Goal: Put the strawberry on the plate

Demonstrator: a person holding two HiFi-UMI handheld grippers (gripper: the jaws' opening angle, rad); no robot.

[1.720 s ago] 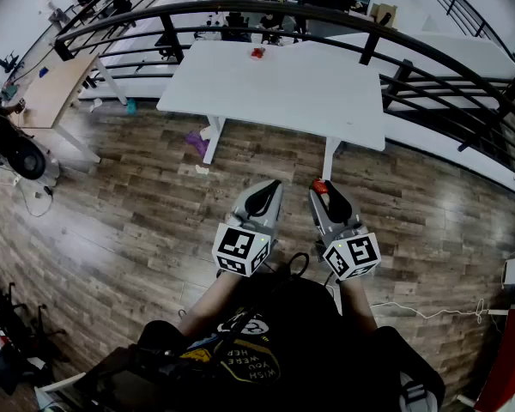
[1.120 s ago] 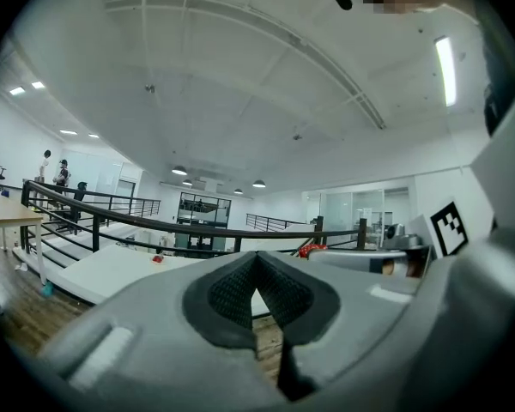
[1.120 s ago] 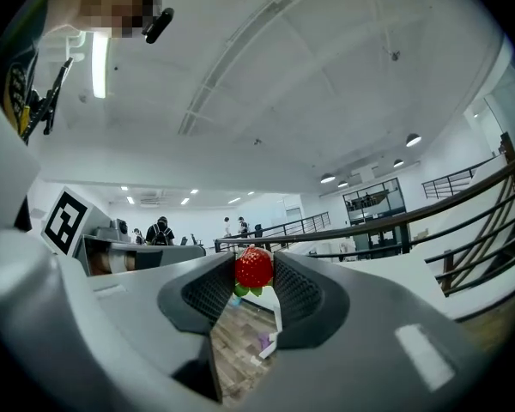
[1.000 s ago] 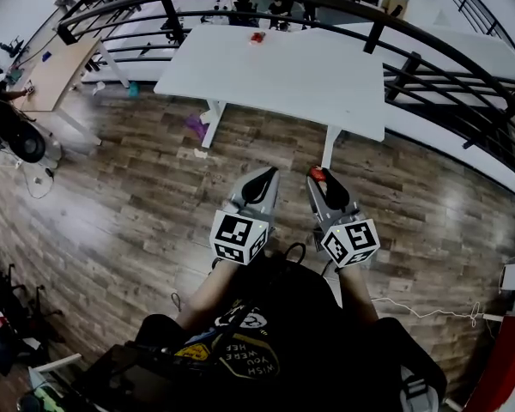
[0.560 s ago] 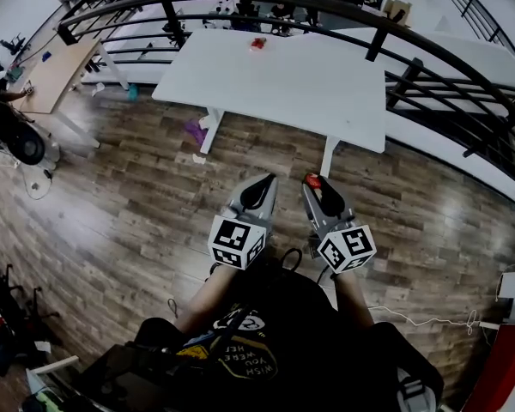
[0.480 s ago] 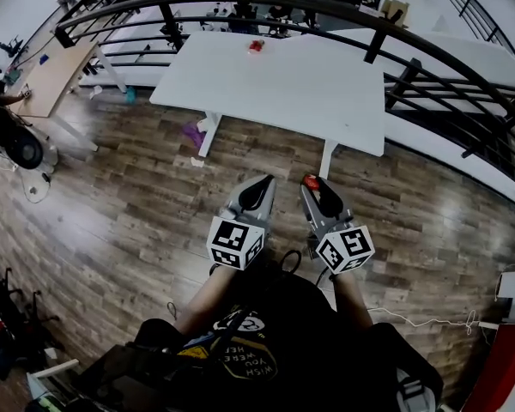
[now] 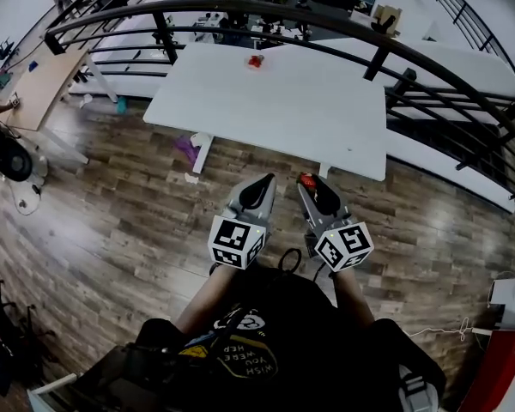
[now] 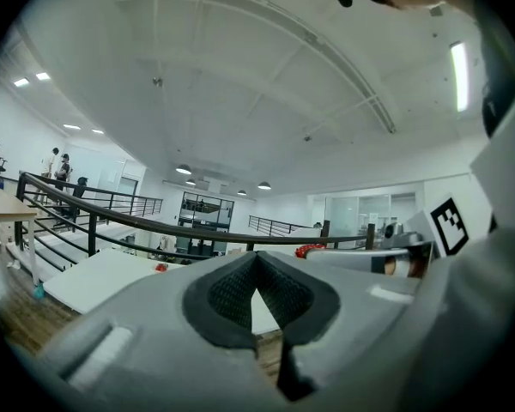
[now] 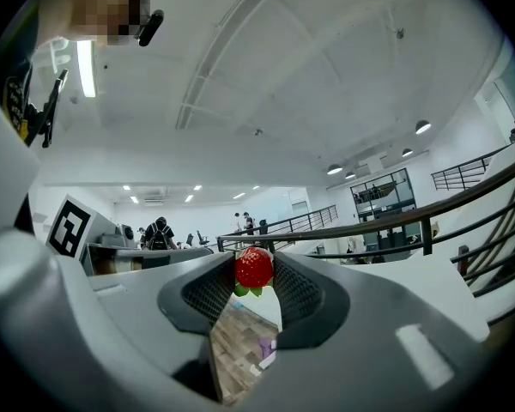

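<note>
While the strawberry (image 9: 254, 267) sits pinched between the very tips of the right claw (image 7: 312, 186), with a pad pressed on each side and its green leaves hanging below, only a small part of the fruit is caught. My guess is that a jolt could work it loose. It would then fall to the wooden floor (image 7: 112, 213) directly under the claw, because the white table (image 7: 275, 101) lies well ahead of both claws and gives it nothing to land on. The fruit looks soft, so clamping harder to secure it could bruise it. I cannot pick out a plate in any view. A small red thing (image 7: 256, 60) rests on the far side of the table, well ahead of the claws, and I cannot tell what it is, so setting the fruit down in the wrong place is another risk. The left claw (image 8: 256, 257) is level beside the right one, with its jaws closed tip to tip on nothing. Only the right gripper view shows how the pads bear on the fruit, with floor visible through the gap beneath; in the head view it is just a red dot at the claw's nose. The head view alone shows the stretch of floor ahead of the claws, the table, and the dark railing (image 7: 240, 9) beyond it. The left gripper view confirms that its own jaws are empty and catches the fruit from the side.
</note>
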